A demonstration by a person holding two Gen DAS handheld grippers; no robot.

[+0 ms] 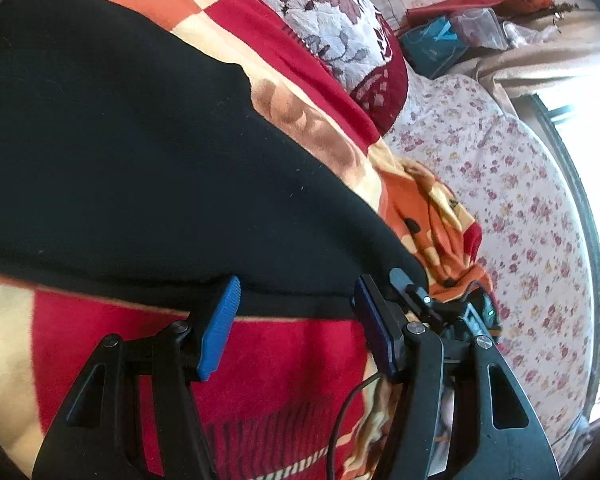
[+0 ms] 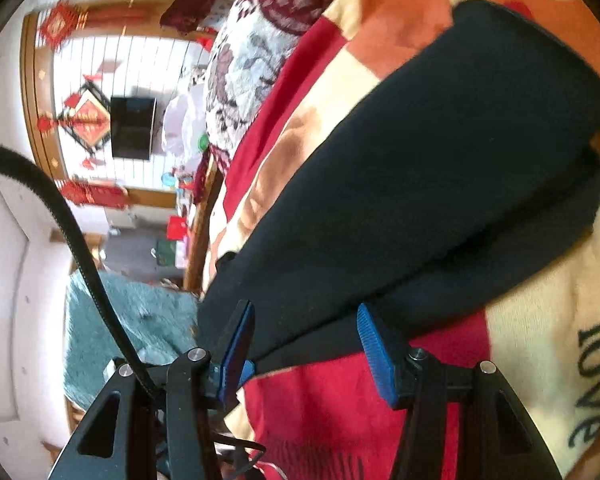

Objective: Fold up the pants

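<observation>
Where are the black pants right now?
The pants lie spread on the red-and-orange blanket on the bed. In both wrist views their near edge runs just ahead of each gripper's open jaws; the quilted pillow lies beyond them.

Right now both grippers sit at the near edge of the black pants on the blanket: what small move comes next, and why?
Probably ease both forward and close on the hem. The left gripper and right gripper stand with jaws open astride the near edge of the black pants, nothing pinched yet, on the red blanket.
</observation>
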